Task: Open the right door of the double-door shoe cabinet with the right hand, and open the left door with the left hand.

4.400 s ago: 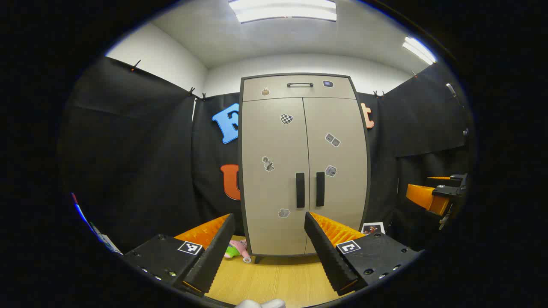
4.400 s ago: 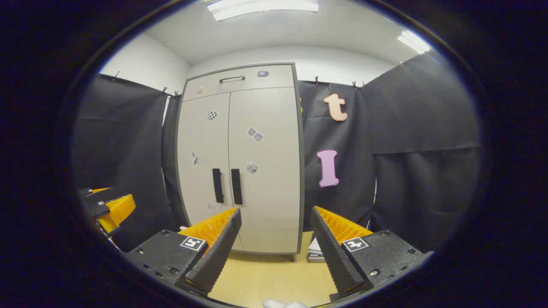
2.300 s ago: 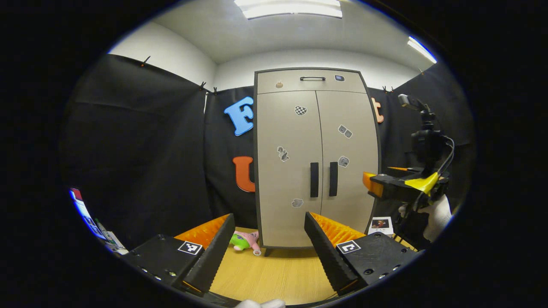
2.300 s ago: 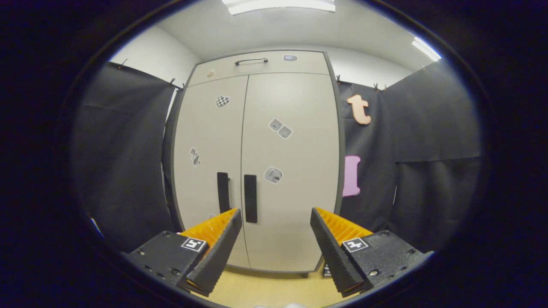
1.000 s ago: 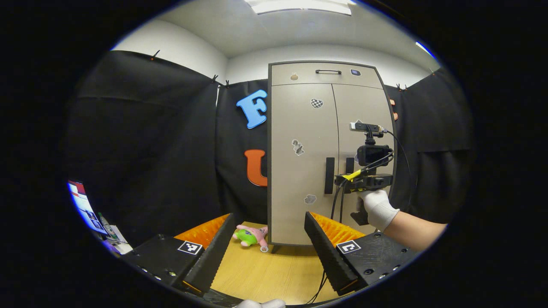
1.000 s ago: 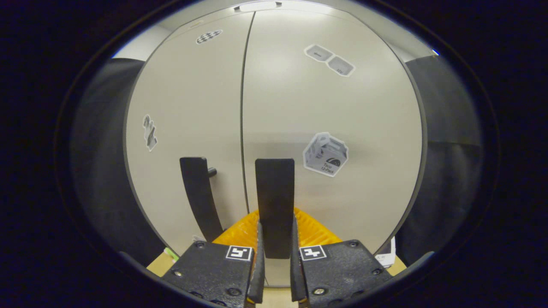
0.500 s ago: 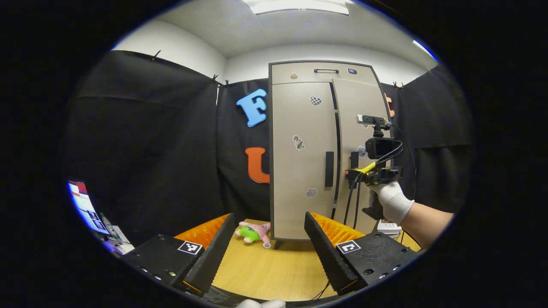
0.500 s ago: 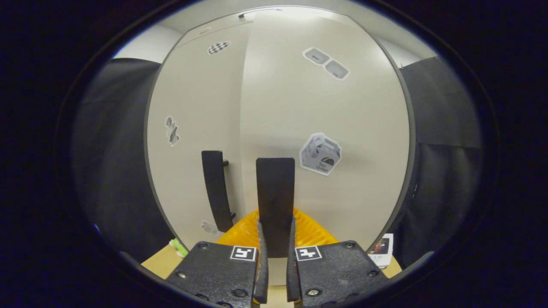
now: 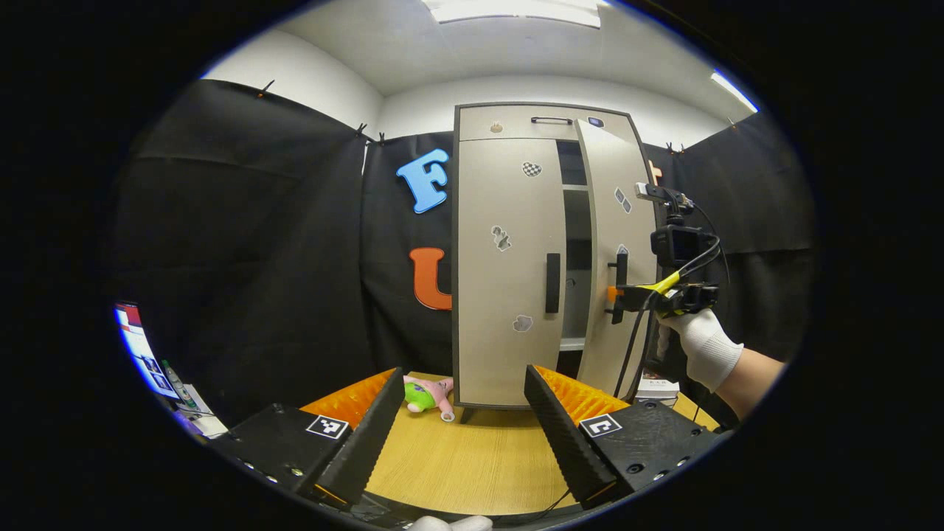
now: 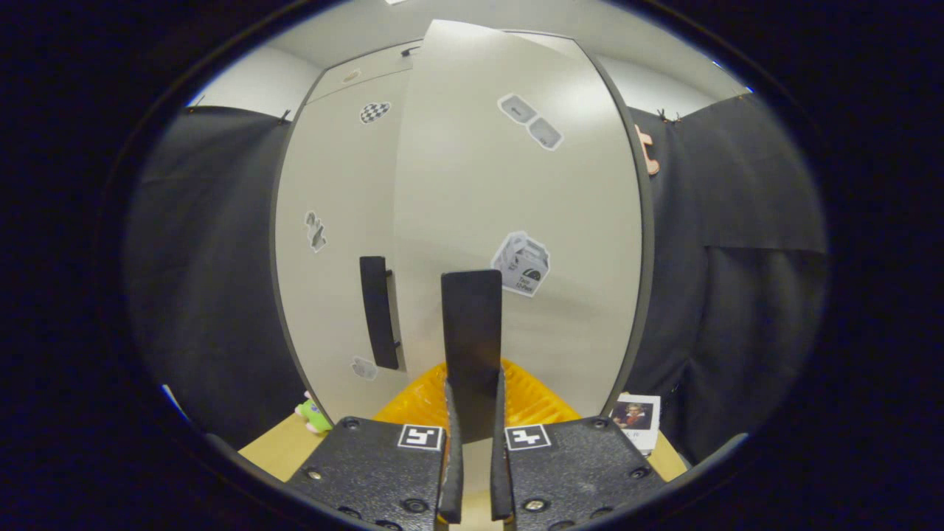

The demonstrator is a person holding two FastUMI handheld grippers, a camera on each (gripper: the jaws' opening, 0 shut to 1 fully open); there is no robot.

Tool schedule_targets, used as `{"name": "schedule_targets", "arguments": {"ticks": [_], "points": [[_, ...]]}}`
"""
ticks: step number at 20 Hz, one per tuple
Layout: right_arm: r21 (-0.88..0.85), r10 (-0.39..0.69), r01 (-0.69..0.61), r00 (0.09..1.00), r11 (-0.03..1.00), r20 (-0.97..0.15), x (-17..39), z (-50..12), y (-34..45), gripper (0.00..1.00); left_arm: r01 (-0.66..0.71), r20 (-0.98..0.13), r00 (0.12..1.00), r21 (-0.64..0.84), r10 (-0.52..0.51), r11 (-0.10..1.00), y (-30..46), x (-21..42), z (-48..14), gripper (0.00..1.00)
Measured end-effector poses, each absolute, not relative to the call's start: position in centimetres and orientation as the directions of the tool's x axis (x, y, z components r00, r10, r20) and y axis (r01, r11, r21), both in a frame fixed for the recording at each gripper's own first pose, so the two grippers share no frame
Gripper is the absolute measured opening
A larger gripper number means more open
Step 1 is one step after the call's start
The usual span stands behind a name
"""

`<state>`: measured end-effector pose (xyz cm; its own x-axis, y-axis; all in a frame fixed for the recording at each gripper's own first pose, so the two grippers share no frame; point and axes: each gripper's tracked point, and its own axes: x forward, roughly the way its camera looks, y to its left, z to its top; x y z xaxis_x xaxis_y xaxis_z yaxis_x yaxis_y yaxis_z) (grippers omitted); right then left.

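The beige shoe cabinet (image 9: 501, 133) stands ahead on a wooden floor. Its right door (image 9: 616, 243) is swung partly out, and a shelf shows in the gap. My right gripper (image 10: 472, 424) is shut on the right door's black handle (image 10: 470, 332); a gloved hand (image 9: 700, 346) holds that gripper (image 9: 618, 299) in the left gripper view. The left door (image 9: 505, 265) is closed, its black handle (image 9: 552, 282) untouched. My left gripper (image 9: 461, 420) hangs open well in front of the cabinet, with nothing between its fingers.
A green and pink plush toy (image 9: 428, 393) lies on the floor at the cabinet's left foot. A photo card (image 10: 636, 419) leans by the right side. Black cloth walls close in on both sides. A lit screen (image 9: 144, 350) sits at far left.
The right gripper went to the right door's handle, shut on it, and has pulled the door partly out. The left gripper has stayed open, drifting slightly.
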<state>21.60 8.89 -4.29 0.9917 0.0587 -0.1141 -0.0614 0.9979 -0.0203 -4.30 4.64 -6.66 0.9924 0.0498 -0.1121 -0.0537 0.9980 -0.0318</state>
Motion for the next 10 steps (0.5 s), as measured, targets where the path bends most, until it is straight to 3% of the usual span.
{"name": "schedule_targets", "arguments": {"ticks": [10], "points": [[-0.015, 0.01, -0.011, 0.995, 1.0, -0.102, 17.0, -4.1, 4.5, 0.17, 0.012, -0.115, 0.993, -0.037, -0.016, 0.999, 3.3, -3.4, -7.2, 0.98]]}}
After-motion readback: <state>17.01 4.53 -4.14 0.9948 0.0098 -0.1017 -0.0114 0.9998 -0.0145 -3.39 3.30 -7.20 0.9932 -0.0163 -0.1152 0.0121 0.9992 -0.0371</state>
